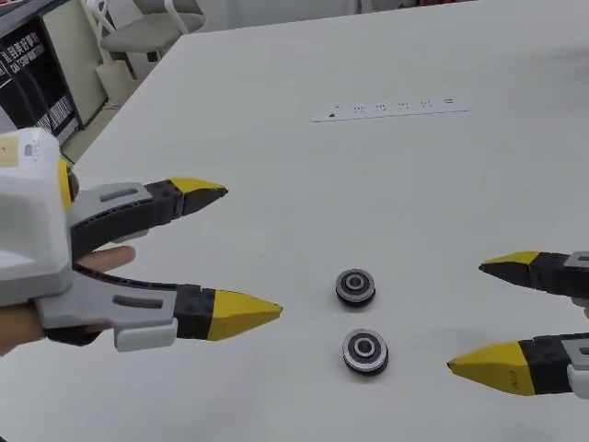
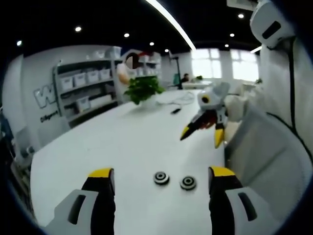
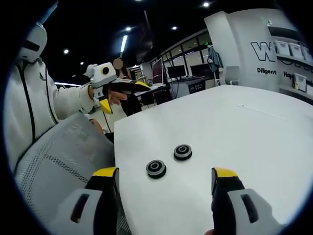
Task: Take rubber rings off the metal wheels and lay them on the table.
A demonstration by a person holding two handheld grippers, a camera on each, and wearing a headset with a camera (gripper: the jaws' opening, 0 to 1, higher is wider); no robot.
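Lying flat on the white desk (image 1: 276, 138), toward its near edge on the person's side: two small metal wheels, close together but apart, the farther wheel (image 1: 355, 286) just beyond the nearer wheel (image 1: 365, 352), each with a dark rubber ring (image 1: 339, 288) around its rim and a shiny hub in the middle. Held in the air to the left of the pair, above the desk: the left gripper (image 1: 235, 250), jaws spread wide, yellow tips pointing toward the wheels, nothing between them, touching nothing. Held opposite, to the right of the pair: the right gripper (image 1: 467, 316), jaws likewise spread wide and empty, tips aimed back at the wheels. Between the two grippers, both wheels, well short of either set of tips. Seen along the right gripper's jaws, the same two wheels framed between the tips near the desk's edge, with the left gripper raised beyond them on a white sleeve (image 3: 58, 105). Farther back on the desk, toward its far edge, a flat white strip (image 1: 391, 110) with small dark markings. Off the desk's far left corner, a pale chair (image 1: 152, 32)
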